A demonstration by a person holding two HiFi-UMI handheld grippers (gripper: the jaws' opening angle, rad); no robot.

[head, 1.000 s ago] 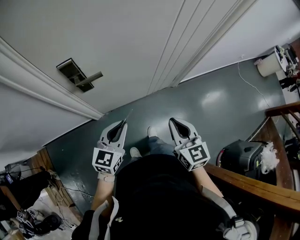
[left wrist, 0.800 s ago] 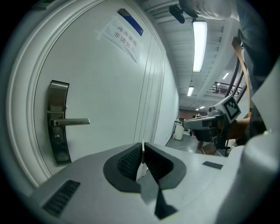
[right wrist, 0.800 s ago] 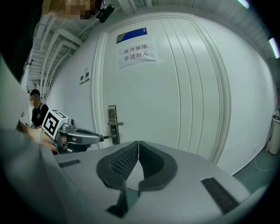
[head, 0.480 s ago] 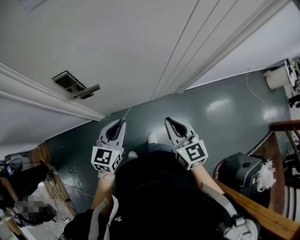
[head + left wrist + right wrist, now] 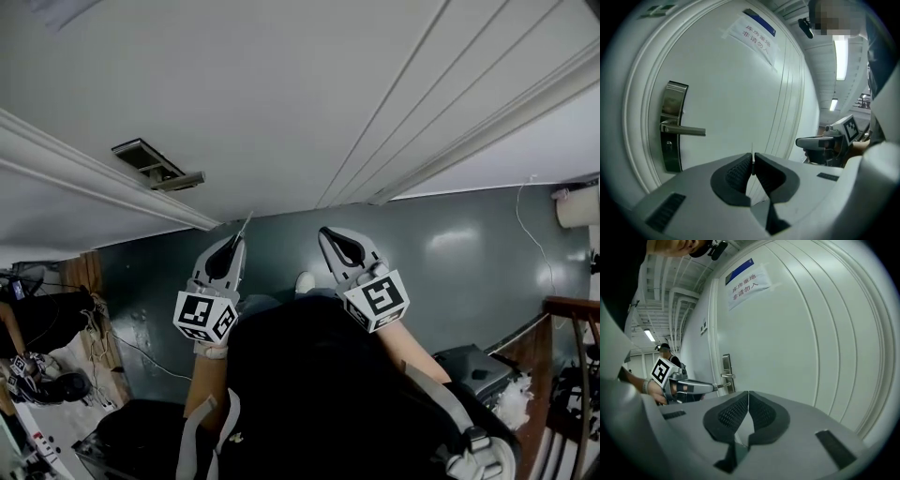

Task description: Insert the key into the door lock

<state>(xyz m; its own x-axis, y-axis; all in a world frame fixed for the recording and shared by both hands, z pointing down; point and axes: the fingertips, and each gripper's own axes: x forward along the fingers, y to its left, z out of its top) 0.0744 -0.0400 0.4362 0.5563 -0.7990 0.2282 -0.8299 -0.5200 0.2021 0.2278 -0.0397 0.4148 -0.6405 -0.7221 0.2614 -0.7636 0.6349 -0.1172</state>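
Note:
A white door (image 5: pixel 281 103) carries a metal lock plate (image 5: pixel 672 126) with a lever handle (image 5: pixel 684 131); a small keyhole (image 5: pixel 669 146) sits below the lever. In the head view the lock (image 5: pixel 155 164) is up and left of both grippers. My left gripper (image 5: pixel 240 241) is shut on a thin silver key (image 5: pixel 246 225), whose blade points toward the door. The key (image 5: pixel 752 157) stands edge-on between the pads, right of the lock and short of it. My right gripper (image 5: pixel 325 232) is shut with nothing in it, held beside the left one.
A paper notice (image 5: pixel 754 35) is taped high on the door. The dark grey floor (image 5: pixel 450 253) runs along the door's foot, with a white cable (image 5: pixel 525 225) on it. A wooden rail (image 5: pixel 572 309) and a black bag (image 5: pixel 469 361) lie right; clutter (image 5: pixel 37 375) lies left.
The head view has swung, so the door fills more of it and the lock sits lower left. Both grippers have edged up toward the door, and the key tip is closer to the lock.

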